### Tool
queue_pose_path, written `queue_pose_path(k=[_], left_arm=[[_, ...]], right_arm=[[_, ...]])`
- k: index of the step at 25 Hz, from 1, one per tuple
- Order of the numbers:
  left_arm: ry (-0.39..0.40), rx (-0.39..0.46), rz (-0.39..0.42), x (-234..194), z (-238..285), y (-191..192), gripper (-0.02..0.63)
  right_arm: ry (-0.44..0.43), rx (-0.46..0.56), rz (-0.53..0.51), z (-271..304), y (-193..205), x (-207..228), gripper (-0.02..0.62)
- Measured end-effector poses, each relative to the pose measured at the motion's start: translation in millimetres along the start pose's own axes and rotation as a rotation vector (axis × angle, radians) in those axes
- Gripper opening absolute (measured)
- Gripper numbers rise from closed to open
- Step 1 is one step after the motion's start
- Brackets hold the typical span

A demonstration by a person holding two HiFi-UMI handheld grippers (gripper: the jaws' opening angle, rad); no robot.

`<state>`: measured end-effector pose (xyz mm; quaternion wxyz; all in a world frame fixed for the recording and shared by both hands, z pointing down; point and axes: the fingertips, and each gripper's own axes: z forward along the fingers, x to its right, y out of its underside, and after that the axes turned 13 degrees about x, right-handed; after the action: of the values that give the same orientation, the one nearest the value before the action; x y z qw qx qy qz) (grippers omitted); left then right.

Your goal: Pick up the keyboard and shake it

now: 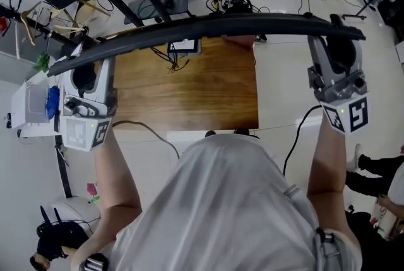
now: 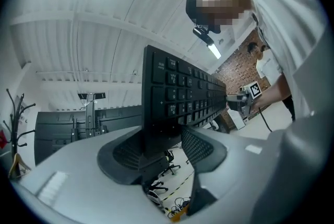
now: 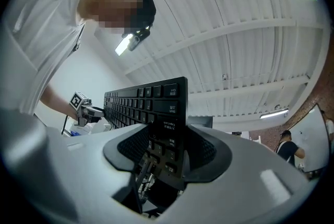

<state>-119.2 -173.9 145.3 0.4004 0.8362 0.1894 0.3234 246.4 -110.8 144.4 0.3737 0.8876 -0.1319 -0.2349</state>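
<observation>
The keyboard (image 1: 208, 26) is off the bench (image 1: 189, 96) and hangs in the air above its far half. From the head view it shows edge-on as a long dark bar that reaches past both sides of the bench. Nothing under it touches the wood, so the pick-up part of the task looks done.

The left gripper (image 2: 163, 147) has the keyboard's left end, out past the bench's left edge. Its fingers (image 2: 202, 147) are set wide and clamped on that end, one on the key side and the other on the back. The board stands on edge between them, its keys running away toward the other gripper. The right gripper (image 3: 167, 150) holds the opposite end, beyond the bench's right edge, in the same way. Its fingers (image 3: 130, 147) are spread wide and pressed on either face of the board, with the last column of keys sitting between them.

Both grippers tilt upward, and the gripper views look past the board to the ceiling, so it is carried high over the bench.

What is left, as I judge it, is the shake itself. No blur or tilt in the pictures shows whether it has begun. With both ends gripped and the bench well below, nothing seems to stand in its way.
</observation>
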Motion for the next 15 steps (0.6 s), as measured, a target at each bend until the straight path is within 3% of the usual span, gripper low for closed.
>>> queue_pose_path(k=[15], left_arm=[[-0.018, -0.103, -0.018, -6, -33, 17, 0.216]], right_arm=[[0.026, -0.08, 0.135, -8, 37, -29, 0.201]])
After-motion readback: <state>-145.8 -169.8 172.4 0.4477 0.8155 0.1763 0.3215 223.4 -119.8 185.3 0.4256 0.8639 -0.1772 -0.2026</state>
